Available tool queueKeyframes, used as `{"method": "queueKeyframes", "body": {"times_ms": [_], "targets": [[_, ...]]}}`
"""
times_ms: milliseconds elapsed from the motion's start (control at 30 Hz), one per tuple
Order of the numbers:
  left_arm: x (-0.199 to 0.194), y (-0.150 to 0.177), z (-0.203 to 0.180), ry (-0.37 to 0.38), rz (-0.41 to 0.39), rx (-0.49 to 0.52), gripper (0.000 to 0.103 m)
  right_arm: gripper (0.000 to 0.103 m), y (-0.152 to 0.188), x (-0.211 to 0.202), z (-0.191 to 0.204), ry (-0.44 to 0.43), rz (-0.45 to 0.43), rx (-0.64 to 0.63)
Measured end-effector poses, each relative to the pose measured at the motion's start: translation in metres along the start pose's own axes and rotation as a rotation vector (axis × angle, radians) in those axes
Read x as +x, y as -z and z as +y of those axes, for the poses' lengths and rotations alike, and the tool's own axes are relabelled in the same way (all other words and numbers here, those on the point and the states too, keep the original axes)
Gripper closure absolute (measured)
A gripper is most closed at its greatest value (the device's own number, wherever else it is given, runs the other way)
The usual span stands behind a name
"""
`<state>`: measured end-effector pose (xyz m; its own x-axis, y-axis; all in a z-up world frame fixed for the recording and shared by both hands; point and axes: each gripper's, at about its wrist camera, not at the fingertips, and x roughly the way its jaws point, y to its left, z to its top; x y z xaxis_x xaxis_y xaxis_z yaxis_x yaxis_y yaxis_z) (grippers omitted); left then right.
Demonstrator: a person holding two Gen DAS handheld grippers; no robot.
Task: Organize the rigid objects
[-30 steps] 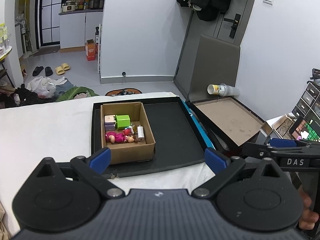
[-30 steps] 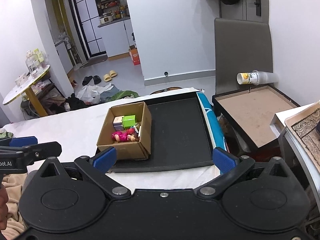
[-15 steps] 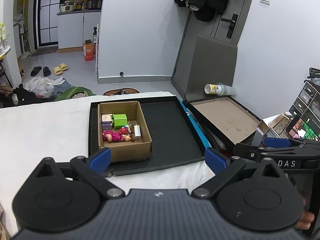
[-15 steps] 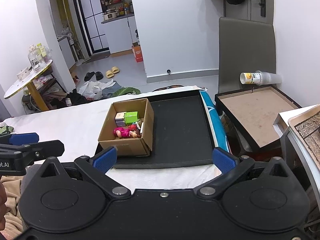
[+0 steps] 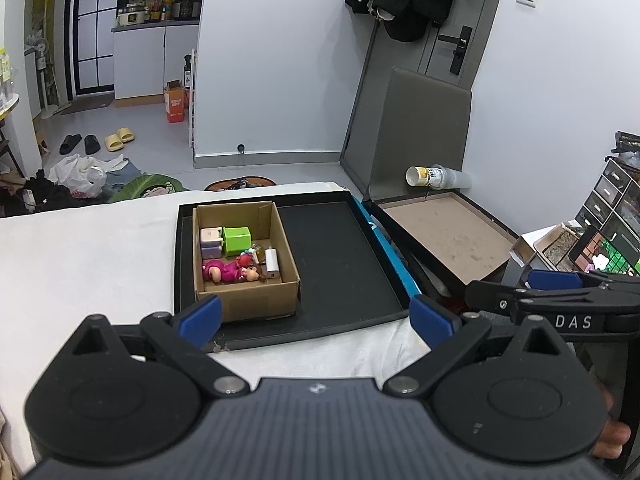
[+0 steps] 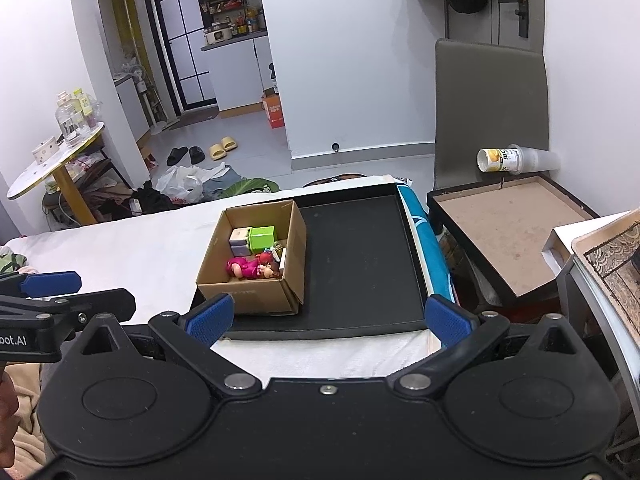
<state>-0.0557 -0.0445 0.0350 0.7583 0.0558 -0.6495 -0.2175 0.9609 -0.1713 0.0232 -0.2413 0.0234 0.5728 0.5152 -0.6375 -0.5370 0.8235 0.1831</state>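
Cardboard box [image 5: 245,258] sits at the left of the black tray [image 5: 344,264], toys inside — smaller in view than a second ago. Left gripper [image 5: 316,316] and right gripper [image 6: 326,316], jaws wide and empty, have pulled back — sorting likely finished.

Open cardboard box [image 5: 248,276] on black tray's [image 5: 340,264] left side holds small toys [image 5: 236,252]
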Motion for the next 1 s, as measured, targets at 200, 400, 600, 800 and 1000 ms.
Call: {"method": "queueKeyframes", "body": {"times_ms": [200, 400, 600, 800, 1000], "targets": [[-0.0010, 0.0008, -0.0001, -0.008, -0.002, -0.001, 0.004, 0.000, 0.0003, -0.0011, 0.0010, 0.001, -0.001, 0.000], [-0.0034, 0.0010, -0.0009, -0.004, -0.010, 0.000, 0.004, 0.000, -0.0002, -0.0071, 0.0029, 0.002, -0.012, 0.000], [-0.0044, 0.0012, -0.0020, -0.001, -0.011, 0.005, 0.004, 0.000, -0.0022, -0.0081, 0.0011, 0.007, -0.019, -0.001], [-0.0053, 0.0015, -0.0025, -0.004, -0.011, 0.003, 0.004, 0.000, -0.0019, -0.0082, 0.0017, 0.008, -0.017, -0.001], [-0.0063, 0.0014, -0.0020, 0.003, -0.012, 0.009, 0.004, 0.000, -0.0017, -0.0091, 0.0030, 0.011, -0.021, -0.006]]}}
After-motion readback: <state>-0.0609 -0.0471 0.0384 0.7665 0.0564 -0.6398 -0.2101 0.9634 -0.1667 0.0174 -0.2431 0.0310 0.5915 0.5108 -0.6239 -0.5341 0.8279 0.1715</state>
